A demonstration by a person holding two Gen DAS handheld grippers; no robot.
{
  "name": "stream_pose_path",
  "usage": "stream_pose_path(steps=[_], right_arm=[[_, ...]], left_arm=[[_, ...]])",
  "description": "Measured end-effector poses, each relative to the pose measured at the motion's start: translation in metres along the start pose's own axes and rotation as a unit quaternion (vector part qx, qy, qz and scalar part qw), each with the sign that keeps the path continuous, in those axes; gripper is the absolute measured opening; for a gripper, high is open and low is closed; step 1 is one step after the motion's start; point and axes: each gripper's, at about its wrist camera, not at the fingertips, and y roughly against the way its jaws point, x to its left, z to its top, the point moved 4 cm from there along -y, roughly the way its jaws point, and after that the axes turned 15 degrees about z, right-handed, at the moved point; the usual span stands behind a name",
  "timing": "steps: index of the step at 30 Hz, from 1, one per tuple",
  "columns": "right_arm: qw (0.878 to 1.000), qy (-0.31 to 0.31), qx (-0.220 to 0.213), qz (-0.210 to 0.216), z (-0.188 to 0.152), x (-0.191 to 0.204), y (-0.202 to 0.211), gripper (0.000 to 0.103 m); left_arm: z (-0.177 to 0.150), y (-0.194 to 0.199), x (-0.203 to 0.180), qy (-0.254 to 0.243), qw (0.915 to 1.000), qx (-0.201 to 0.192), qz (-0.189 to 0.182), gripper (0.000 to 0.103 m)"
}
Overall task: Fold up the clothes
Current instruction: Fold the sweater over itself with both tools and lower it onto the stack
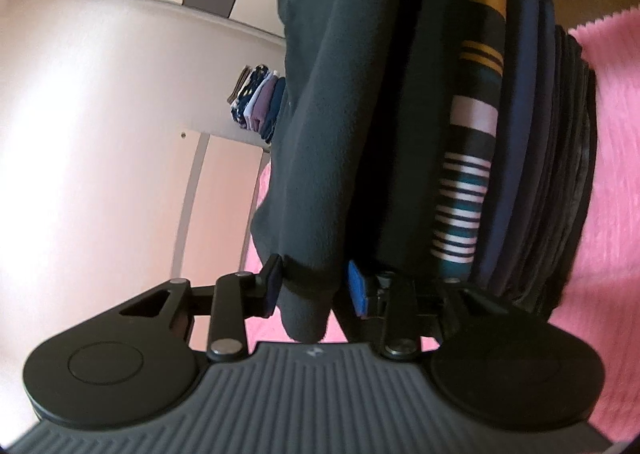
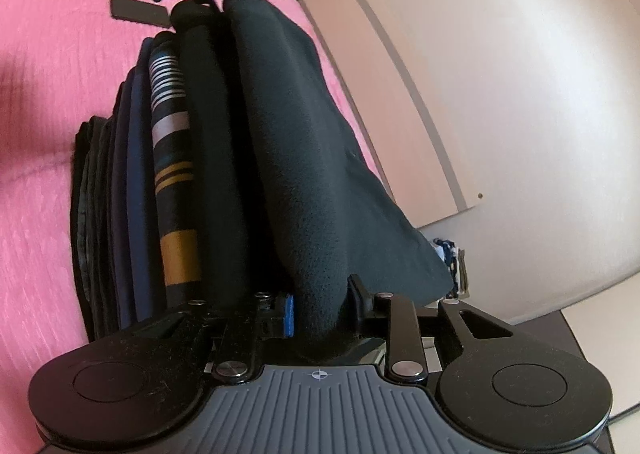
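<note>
**Fleece held end to end, stack alongside**

Right, starting at my left claw [image 1: 314, 286]: a thick fold of the dark fleece [image 1: 320, 114] sits between its black pad and its blue one. Both pads look to be touching the cloth, so I read it as grasping the fleece, though lightly. My right claw [image 2: 320, 306] is the same, with the blue pad on the left of the fold, the black finger on the right, and the fleece pinched between them.

From each claw the fleece runs straight away from the camera, near to far. In the right wrist view its far end reaches the other claw at the top of the frame. So its long axis lies from one claw to the other, and each hand holds an end; neither is nearer.

The relation that matters is sideways. The stack of folded clothes [image 1: 532, 134], with its striped garment [image 1: 476, 126], lies just right of the fleece in the left wrist view and just left of it in the right wrist view. A dark, shadowed band lies between them; I cannot tell whether that is a gap or another layer. Beyond the stack is the pink bedspread [image 1: 612, 134].

I judge the fleece must travel broadside toward the stack, both ends together.
</note>
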Motion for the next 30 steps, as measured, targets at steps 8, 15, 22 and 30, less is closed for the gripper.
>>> stream_pose_path(steps=[8, 15, 22, 30], right_arm=[[0.997, 0.079, 0.011, 0.0, -0.005, 0.006, -0.008, 0.019], [0.997, 0.077, 0.016, -0.015, -0.009, 0.023, -0.006, 0.028], [0.999, 0.011, -0.028, 0.02, 0.02, 0.026, 0.053, 0.056], [0.941, -0.31, -0.109, 0.086, 0.036, -0.063, 0.02, 0.03]], left_arm=[[0.011, -0.029, 0.012, 0.024, 0.9995, 0.013, -0.014, 0.018], [0.009, -0.021, 0.0, 0.025, 0.9993, 0.017, -0.022, 0.018], [0.015, -0.019, -0.003, 0.034, 0.9987, 0.022, -0.03, 0.018], [0.015, -0.021, 0.0, 0.039, 0.9981, 0.02, -0.044, 0.019]])
